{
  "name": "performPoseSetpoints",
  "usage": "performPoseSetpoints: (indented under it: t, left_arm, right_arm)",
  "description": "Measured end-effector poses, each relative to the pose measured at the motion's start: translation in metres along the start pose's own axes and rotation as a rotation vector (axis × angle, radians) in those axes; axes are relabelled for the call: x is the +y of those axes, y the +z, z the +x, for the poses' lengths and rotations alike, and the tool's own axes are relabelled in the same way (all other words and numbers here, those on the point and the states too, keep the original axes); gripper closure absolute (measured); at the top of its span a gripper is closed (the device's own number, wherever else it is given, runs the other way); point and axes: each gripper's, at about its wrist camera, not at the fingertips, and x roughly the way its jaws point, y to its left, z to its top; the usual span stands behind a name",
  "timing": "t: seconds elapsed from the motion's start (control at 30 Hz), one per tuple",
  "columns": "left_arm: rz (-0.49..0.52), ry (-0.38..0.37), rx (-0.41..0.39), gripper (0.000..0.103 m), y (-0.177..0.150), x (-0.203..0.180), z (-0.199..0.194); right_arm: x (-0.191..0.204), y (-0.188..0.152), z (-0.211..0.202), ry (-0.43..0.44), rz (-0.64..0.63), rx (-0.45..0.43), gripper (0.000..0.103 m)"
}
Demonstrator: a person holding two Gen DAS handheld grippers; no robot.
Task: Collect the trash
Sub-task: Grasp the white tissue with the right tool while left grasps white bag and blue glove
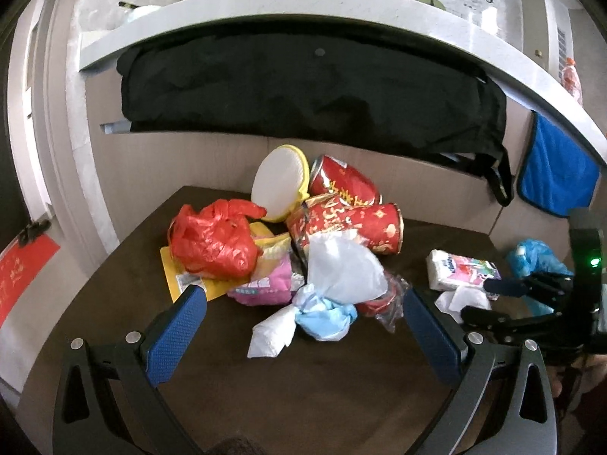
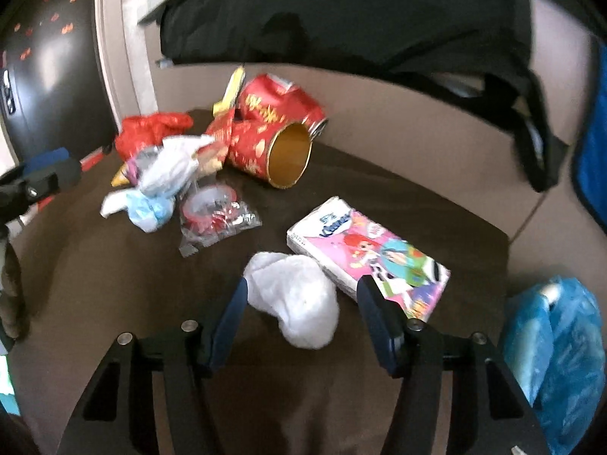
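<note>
Dim indoor light falls on a dark brown tabletop [image 1: 334, 379], with a pale glare streak along the curved white shelf edge [image 1: 265, 3]. The left wrist view is sharp; the right wrist view is motion-blurred. Fisheye distortion bends both edges into black corners.

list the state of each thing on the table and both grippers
left gripper: open, empty, near the pile
right gripper: open around the crumpled white tissue, not pressing it
red paper tube: on its side, open end showing
red plastic bag: crumpled, knotted
tissue pack: lying flat, unopened as far as visible
tape roll in clear wrapper: lying flat
blue plastic bag: crumpled at the table edge
</note>
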Motion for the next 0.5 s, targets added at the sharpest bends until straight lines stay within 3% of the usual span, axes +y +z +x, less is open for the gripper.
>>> performPoseSetpoints:
  t: [0.1, 0.33, 0.43, 0.5]
  left_arm:
    - [-0.008, -0.017, 0.02, 0.007, -0.001, -0.001, 0.004]
    - [-0.028, -0.053, 0.081, 0.01, -0.011, 0.0, 0.014]
    - [-0.033, -0.101, 0.12, 0.015, -0.013, -0.003, 0.028]
    - [-0.021, -0.085, 0.135, 0.024, -0.011, -0.006, 0.038]
  right_arm:
    - [0.0, -0.001, 0.016, 0.008, -0.009, 0.067, 0.084]
    - [-0.018, -0.007, -0.017, 0.03, 0.1, -0.012, 0.084]
    - [-0.022, -0.014, -0.026, 0.048, 0.123, -0.009, 0.084]
    - [-0.021, -0.016, -0.028, 0.052, 0.127, -0.009, 0.084]
